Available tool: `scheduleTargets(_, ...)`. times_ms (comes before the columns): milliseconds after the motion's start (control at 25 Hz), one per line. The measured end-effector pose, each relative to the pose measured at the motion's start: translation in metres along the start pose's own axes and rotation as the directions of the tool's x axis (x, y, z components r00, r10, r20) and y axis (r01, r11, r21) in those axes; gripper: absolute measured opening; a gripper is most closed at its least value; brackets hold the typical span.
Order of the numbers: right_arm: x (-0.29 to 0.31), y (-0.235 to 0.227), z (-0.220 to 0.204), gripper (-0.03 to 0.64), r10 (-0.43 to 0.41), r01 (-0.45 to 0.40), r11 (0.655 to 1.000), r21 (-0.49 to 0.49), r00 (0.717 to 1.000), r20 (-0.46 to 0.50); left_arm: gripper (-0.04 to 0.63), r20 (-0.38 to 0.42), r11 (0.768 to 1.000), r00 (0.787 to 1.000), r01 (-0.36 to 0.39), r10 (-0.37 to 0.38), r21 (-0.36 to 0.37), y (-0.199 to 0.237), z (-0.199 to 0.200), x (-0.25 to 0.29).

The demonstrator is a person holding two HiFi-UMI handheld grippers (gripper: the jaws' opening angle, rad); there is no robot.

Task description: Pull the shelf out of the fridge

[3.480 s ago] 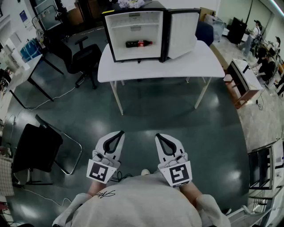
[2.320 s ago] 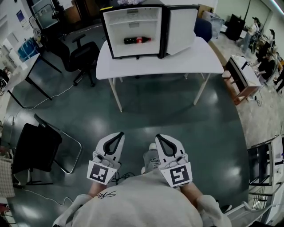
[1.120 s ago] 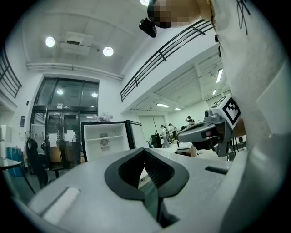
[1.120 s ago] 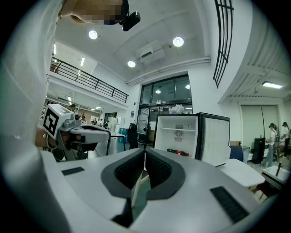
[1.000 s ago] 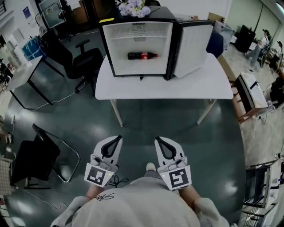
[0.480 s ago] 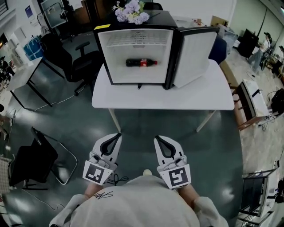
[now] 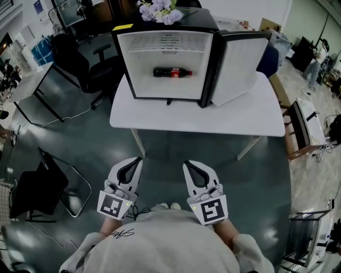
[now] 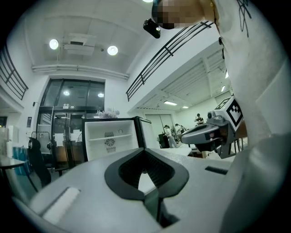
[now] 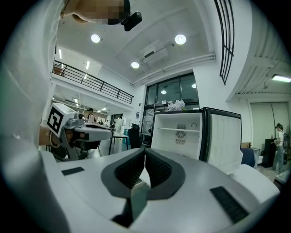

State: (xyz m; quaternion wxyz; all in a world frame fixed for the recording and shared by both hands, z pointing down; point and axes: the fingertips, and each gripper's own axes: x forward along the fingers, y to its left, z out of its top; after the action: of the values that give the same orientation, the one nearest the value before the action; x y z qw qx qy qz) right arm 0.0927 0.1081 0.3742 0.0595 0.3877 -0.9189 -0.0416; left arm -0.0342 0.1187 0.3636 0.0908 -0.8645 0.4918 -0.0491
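A small black fridge [image 7: 165, 64] with a white inside stands open on a white table [image 7: 197, 114], its door [image 7: 240, 66] swung to the right. On its shelf [image 7: 168, 76] lies a dark cola bottle [image 7: 172, 72] with a red label. The same fridge [image 8: 113, 141] shows ahead in the left gripper view, and the fridge [image 9: 182, 136] in the right gripper view too. My left gripper [image 7: 136, 161] and right gripper [image 7: 187, 165] are held side by side well short of the table, both shut and empty, pointing level at the fridge.
Purple flowers [image 7: 159, 9] sit on top of the fridge. A black office chair [image 7: 88, 64] stands left of the table, a folding chair [image 7: 45, 189] at my lower left. Desks [image 7: 26, 85] line the left, shelving and people the right. Dark floor lies between me and the table.
The fridge and table have grown larger and come nearer in the head view as I walk toward them. Both grippers keep their pose in front of my body.
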Motion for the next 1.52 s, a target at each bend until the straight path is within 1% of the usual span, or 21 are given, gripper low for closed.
scheduleTargets(160, 0.003, -0.004, -0.001, 0.012, -0.005, 0.005, 1.000, -0.020, 1.000, -0.006, 0.005, 0.017, 1.000, 1.000, 0.010, -0.010, 0.003, 0.003, 0.000, 0.005)
scheduleTargets(320, 0.003, -0.008, -0.002, 0.012, -0.017, 0.017, 1.000, -0.008, 1.000, -0.004, 0.005, 0.021, 1.000, 1.000, 0.016, -0.016, 0.013, 0.001, 0.006, 0.006)
scheduleTargets(480, 0.006, -0.005, 0.000, 0.012, -0.008, 0.008, 1.000, -0.009, 1.000, 0.004, 0.005, -0.001, 1.000, 1.000, -0.001, 0.001, 0.006, 0.005, 0.003, 0.006)
scheduleTargets(720, 0.004, -0.010, 0.000, 0.012, -0.006, 0.006, 1.000, 0.000, 1.000, 0.009, 0.005, 0.018, 1.000, 1.000, -0.014, 0.014, 0.015, 0.008, 0.006, 0.006)
scheduleTargets(1000, 0.000, -0.019, -0.005, 0.012, -0.005, 0.005, 1.000, 0.002, 1.000, -0.002, 0.005, -0.006, 0.999, 0.999, -0.040, 0.040, 0.018, 0.002, 0.001, -0.006)
scheduleTargets(1200, 0.000, -0.020, -0.001, 0.012, -0.013, 0.013, 1.000, -0.002, 1.000, 0.012, 0.005, -0.021, 0.998, 0.998, -0.058, 0.059, 0.014, 0.009, -0.006, -0.011)
scheduleTargets(1360, 0.001, -0.032, 0.002, 0.012, -0.041, 0.041, 0.999, -0.008, 0.999, 0.014, 0.005, -0.011, 0.999, 0.999, -0.041, 0.041, 0.008, 0.012, -0.012, -0.001)
scheduleTargets(1520, 0.008, -0.041, 0.006, 0.012, -0.065, 0.065, 0.998, -0.012, 0.998, 0.011, 0.005, 0.003, 1.000, 1.000, -0.021, 0.021, -0.004, 0.022, -0.007, 0.017)
